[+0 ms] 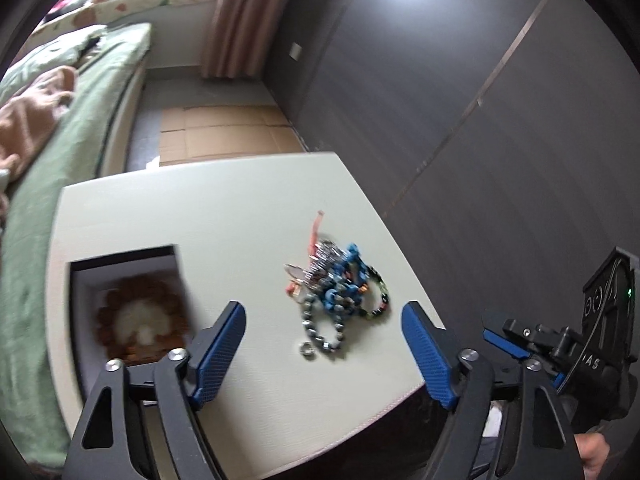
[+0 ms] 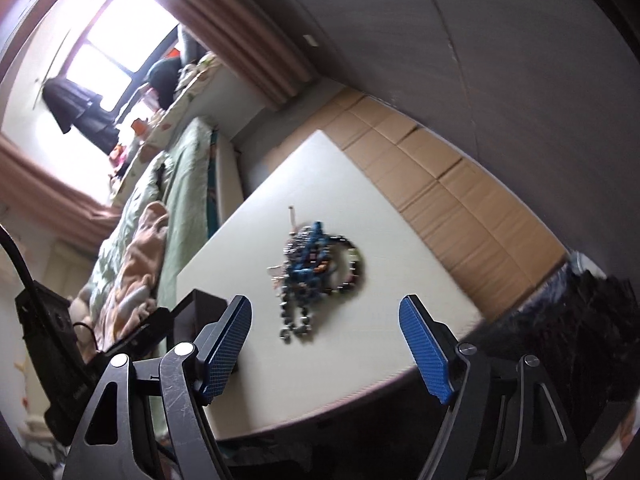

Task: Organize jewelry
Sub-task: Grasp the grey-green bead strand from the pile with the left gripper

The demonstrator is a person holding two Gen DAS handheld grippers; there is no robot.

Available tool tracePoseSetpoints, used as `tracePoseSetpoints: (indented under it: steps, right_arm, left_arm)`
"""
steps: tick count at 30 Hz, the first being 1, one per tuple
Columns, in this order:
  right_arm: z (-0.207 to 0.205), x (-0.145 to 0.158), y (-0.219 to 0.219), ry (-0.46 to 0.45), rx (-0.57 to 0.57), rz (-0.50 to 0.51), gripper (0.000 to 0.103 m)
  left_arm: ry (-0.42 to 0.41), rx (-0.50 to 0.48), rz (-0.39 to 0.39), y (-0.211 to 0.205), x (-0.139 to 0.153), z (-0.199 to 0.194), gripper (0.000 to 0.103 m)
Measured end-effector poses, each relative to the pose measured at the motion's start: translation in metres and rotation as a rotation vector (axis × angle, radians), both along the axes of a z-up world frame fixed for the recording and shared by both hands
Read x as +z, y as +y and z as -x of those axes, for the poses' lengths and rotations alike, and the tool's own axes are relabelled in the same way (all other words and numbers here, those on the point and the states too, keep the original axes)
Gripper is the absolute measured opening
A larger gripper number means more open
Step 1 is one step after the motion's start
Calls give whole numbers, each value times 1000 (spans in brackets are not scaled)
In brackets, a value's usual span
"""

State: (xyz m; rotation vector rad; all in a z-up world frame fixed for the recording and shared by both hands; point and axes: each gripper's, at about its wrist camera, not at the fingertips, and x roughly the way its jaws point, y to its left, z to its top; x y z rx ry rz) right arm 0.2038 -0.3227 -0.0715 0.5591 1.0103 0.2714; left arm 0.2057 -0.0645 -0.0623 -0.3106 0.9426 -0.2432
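A tangled heap of jewelry (image 1: pixel 336 288) lies on the white table (image 1: pixel 240 216): blue, grey and dark bead strings, a silver piece and an orange cord. A small silver ring (image 1: pixel 307 348) sits at its near edge. My left gripper (image 1: pixel 324 344) hovers above the table just in front of the heap, open and holding nothing. A dark box (image 1: pixel 132 304) with a brown bead bracelet inside stands to the left. In the right wrist view the same heap (image 2: pixel 316 280) lies ahead of my right gripper (image 2: pixel 326 336), which is open and bare. The right gripper's body (image 1: pixel 560 344) shows at the left view's right edge.
A bed with green bedding (image 1: pixel 80 120) runs along the table's left side. Flattened cardboard (image 1: pixel 228 132) covers the floor beyond the table. A dark grey wall (image 1: pixel 480 100) rises to the right. Pink curtains (image 2: pixel 240 40) and a bright window (image 2: pixel 112 40) are at the far end.
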Motion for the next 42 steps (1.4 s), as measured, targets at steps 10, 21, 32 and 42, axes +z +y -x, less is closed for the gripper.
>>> tracePoseSetpoints:
  steps: [10,21,32,42]
  right_arm:
    - [-6,-31,-30,101,-66,-65,77]
    - [-24,-40,-27,133,-51,-55,77]
    - [-38,-44,-15,152,-28,-29,76]
    - [-45,-45,7,147,28,-5,76]
  left_arm:
    - [79,-90,-67,-43,-43,-24,60]
    - [129,-136,-221,-74,-81,-39,49]
    - [109,-171,-240,-71,-71,-36,11]
    - [59,-145,-98,-39,-33,-39,11]
